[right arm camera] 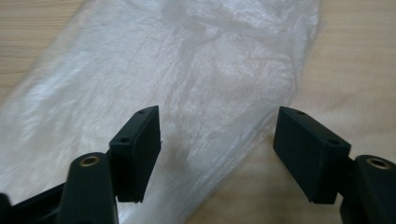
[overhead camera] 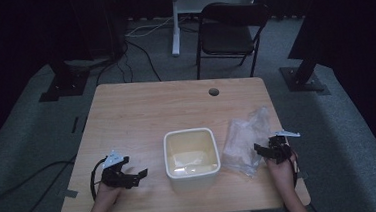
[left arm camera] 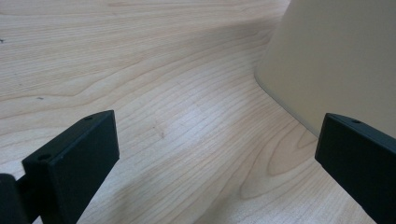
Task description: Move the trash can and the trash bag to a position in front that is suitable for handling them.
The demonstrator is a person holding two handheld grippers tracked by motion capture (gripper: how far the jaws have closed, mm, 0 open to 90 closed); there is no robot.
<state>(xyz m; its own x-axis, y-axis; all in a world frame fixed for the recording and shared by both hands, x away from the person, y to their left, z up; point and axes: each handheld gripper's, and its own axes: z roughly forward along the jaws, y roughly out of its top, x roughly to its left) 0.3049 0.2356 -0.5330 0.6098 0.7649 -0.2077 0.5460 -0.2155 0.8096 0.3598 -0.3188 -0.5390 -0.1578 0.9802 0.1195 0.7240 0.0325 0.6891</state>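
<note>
Dim light from the high view, so detail is thin: the dark surroundings swallow everything past the folding chair (overhead camera: 228, 30) behind the table (overhead camera: 141, 114), and the person is cut off at the bottom edge, just 2 forearms coming in. The clear plastic bag (overhead camera: 246, 139) is hard to read from above, a pale crumpled patch right of centre; whether anything sits inside it cannot be told. In the right gripper view the bag (right arm camera: 177, 79) is wrinkled and translucent, running off the top and left edges. The right gripper (overhead camera: 265, 149) hovers at the bag's near edge, jaws spread wide with the film lying between and under them, nothing pinched. At centre stands the square white tub (overhead camera: 191, 157), and its pale interior looks bare, though glare on the bottom blurs it. The left gripper (overhead camera: 139, 174) rests low on the wood just left of the tub, jaws wide apart, gripping nothing; in its own view the tub's (left arm camera: 336, 60) outer wall is cropped at the top and right.
</note>
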